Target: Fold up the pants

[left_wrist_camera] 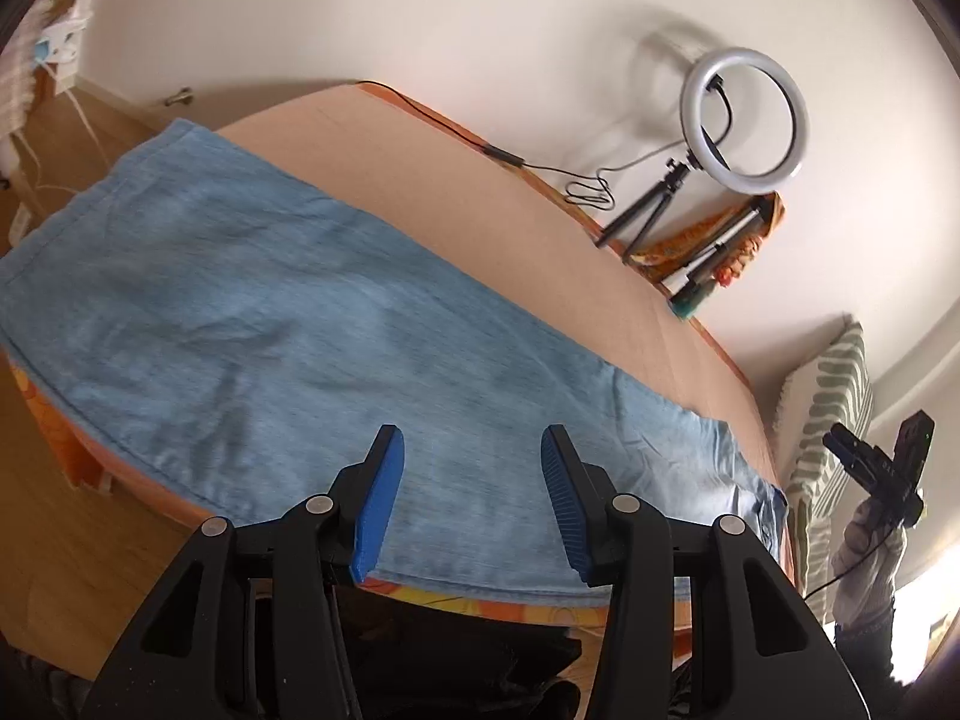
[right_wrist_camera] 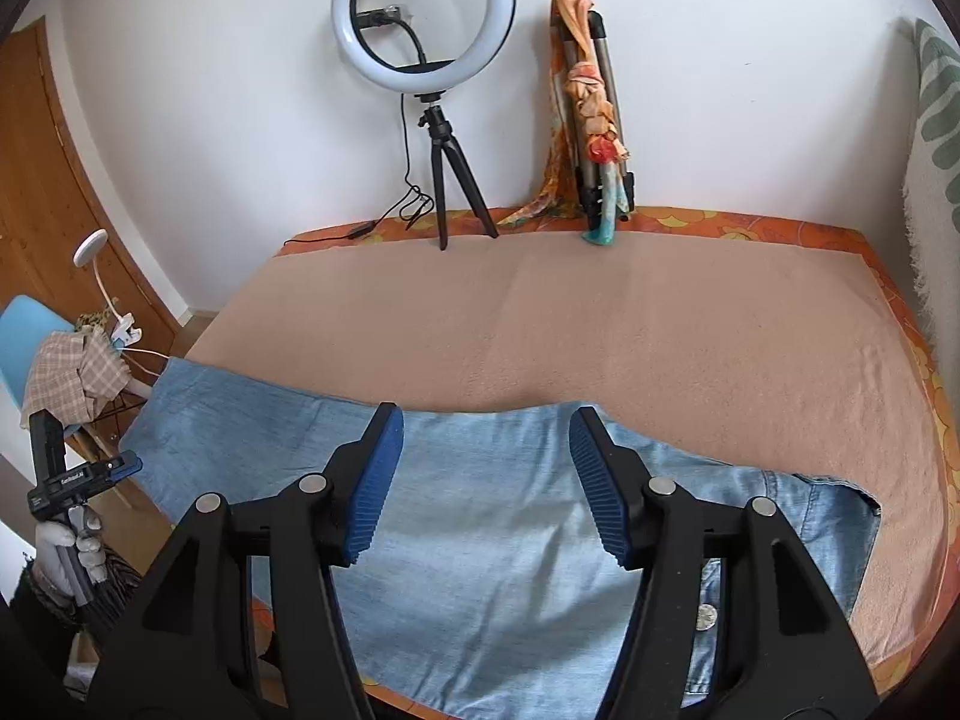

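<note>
A: Left wrist view. Left tongs [left_wrist_camera: 471, 501] stand partly open, nothing between the blue pads, and they hang above the near hem of the pants [left_wrist_camera: 288, 312]. The pants lie flat, lengthwise along the near edge of the worktop [left_wrist_camera: 540, 276], apparently already doubled leg on leg. My read: laid out long so both ends can be picked up for the next fold.

B: Other hand?

A: Far right in that view, a gloved hand [left_wrist_camera: 867, 546] holds the right tongs [left_wrist_camera: 840, 450] off past the waist end, clear of the cloth. Can't read the gap from there.

B: Obstacles?

A: Ring light [left_wrist_camera: 744, 120] on its tripod, plus its cable [left_wrist_camera: 480, 141], at the back edge. Well apart from the denim. Striped cushion [left_wrist_camera: 834, 414] beyond the right end.

B: Right wrist view?

A: Right tongs [right_wrist_camera: 486, 486] gape wider than the left ones and hold nothing. They sit above the waist half; the button [right_wrist_camera: 707, 617] shows by the right finger. Left tongs [right_wrist_camera: 123, 464] are low left in a gloved hand [right_wrist_camera: 66, 546], past the leg end and clear of the cloth.

B: Clearance for a fold?

A: Bare tan cover behind the pants, plenty of room. Folded tripod wrapped in a scarf [right_wrist_camera: 591, 114] leans on the wall, well apart. A chair piled with checked cloth [right_wrist_camera: 75, 372] stands off the left end, near the left hand's swing. That's the only thing I'd watch.
</note>
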`<action>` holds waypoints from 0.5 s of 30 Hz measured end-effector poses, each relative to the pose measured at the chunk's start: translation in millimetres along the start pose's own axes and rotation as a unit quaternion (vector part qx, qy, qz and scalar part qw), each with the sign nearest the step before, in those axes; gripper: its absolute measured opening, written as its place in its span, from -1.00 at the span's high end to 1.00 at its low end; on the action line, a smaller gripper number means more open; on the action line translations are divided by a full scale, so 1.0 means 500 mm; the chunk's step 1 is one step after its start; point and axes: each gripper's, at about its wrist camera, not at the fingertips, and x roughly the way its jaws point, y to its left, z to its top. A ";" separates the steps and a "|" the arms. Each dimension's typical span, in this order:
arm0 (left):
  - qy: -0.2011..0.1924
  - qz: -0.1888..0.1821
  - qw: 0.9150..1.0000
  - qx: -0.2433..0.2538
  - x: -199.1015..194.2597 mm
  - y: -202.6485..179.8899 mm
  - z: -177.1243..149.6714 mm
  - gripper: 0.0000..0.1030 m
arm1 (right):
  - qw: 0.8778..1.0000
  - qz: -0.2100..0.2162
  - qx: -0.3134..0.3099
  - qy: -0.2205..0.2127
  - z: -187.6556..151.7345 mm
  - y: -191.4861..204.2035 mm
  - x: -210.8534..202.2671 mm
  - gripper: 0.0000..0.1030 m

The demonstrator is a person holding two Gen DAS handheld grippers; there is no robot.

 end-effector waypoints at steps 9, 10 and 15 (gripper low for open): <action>-0.071 0.043 0.990 -0.111 -0.088 0.183 0.015 0.11 | 0.999 0.040 -0.030 0.015 -0.016 0.104 0.034 -0.19; -0.074 0.050 0.987 -0.132 -0.092 0.209 0.019 0.11 | 0.998 0.042 -0.032 0.015 -0.017 0.112 0.037 -0.19; -0.086 0.059 0.956 -0.274 -0.106 0.365 0.018 0.11 | 0.998 0.047 -0.040 0.024 -0.019 0.148 0.057 -0.19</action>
